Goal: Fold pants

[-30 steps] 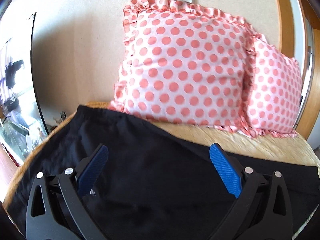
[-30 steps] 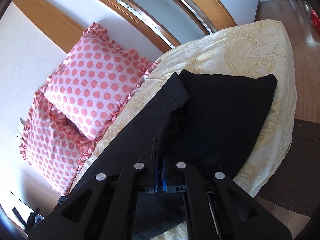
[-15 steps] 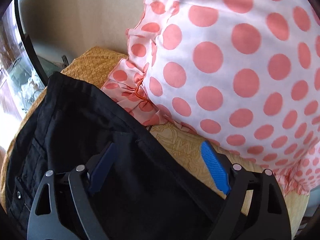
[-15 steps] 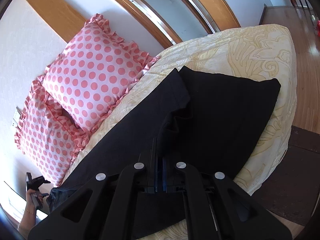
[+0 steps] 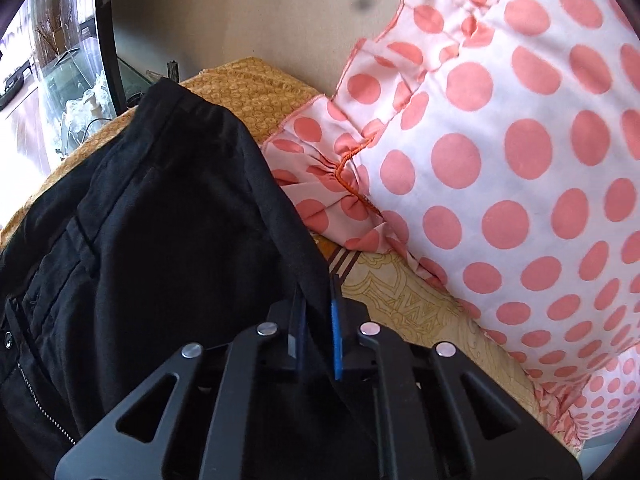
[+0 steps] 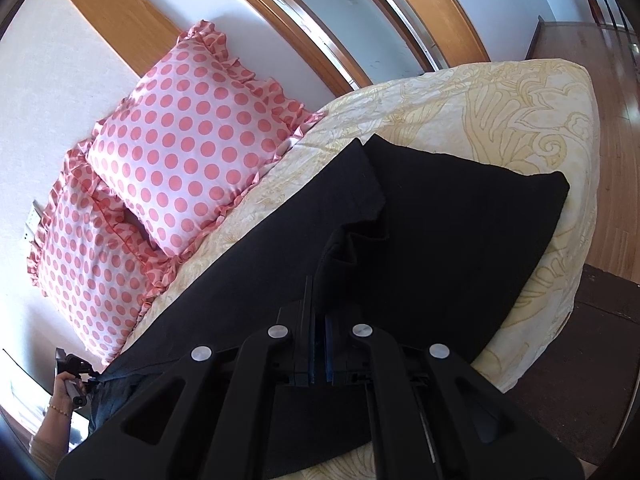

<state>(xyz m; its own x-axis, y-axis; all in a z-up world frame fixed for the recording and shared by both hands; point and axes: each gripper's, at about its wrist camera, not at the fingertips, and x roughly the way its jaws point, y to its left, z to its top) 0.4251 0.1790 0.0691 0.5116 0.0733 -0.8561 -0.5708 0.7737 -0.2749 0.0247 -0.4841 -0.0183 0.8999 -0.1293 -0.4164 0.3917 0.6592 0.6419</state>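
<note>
- Pants [image 6: 440, 240]: black, spread on the bed [image 6: 520, 112], lying along it just beside the pillows [image 6: 192, 136]; leg ends point away from the pillows toward the bed's far corner.
- One leg looks partly doubled over the other, with a rumpled ridge in front of the right gripper [image 6: 318, 344].
- Waist end, with zipper and button, lies at the bed edge beside the near pillow [image 5: 500, 160] in the left view.
- Handling, my guess: light woven cloth, limp, no stiffness, so it will sag and drag between two grip points; not fragile, not slippery on the bedspread. The waistband is thicker and the seams firmer.
- Best holds: the outer seam edge near the waist and the matching edge lower down, so the fold stays straight.
- Left gripper [image 5: 316, 328]: jaws have just been closing and now pinch the pants' edge on the pillow side; cloth sits between the blue pads.
- Right gripper: jaws closed tight on a pinch of pants cloth, farther from the pillows.
- A hand [image 6: 64, 394] with a bracelet holds the left gripper, low in the right view below the pillows.
</note>
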